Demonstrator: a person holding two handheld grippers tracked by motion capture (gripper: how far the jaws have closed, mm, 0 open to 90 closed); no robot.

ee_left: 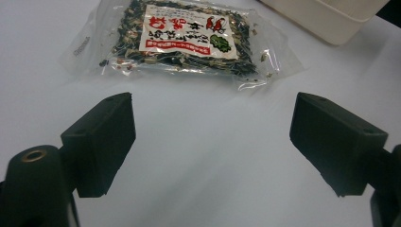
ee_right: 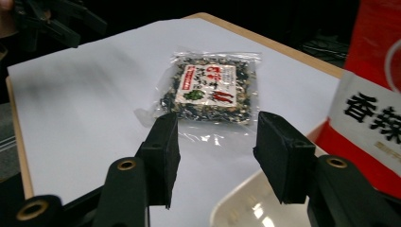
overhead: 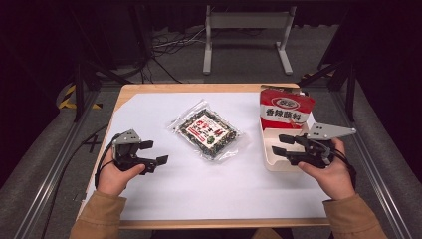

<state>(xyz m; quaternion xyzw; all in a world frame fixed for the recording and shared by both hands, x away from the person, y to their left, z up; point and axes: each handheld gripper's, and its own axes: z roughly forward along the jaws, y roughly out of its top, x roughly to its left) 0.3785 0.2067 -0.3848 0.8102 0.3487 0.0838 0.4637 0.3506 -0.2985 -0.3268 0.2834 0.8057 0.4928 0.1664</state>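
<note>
A clear packet of dark dried flakes (overhead: 209, 133) with a red and white label lies flat on the white sheet at the table's middle. My left gripper (overhead: 155, 153) hovers to its left, open, with bare paper between the jaws; the left gripper view has the packet (ee_left: 184, 40) just ahead of that gripper (ee_left: 213, 137). My right gripper (overhead: 277, 144) is open over the near end of a cream tray (overhead: 271, 162). In the right gripper view this gripper (ee_right: 215, 151) points at the packet (ee_right: 208, 90) with nothing between its jaws. A red and white bag (overhead: 286, 110) stands in the tray.
A white paper sheet (overhead: 164, 189) covers most of the wooden table (overhead: 199, 87). A white metal stand (overhead: 246, 37) and cables lie on the floor beyond. Metal rails run along both sides of the table. The tray's rim (ee_right: 236, 203) is under my right jaws.
</note>
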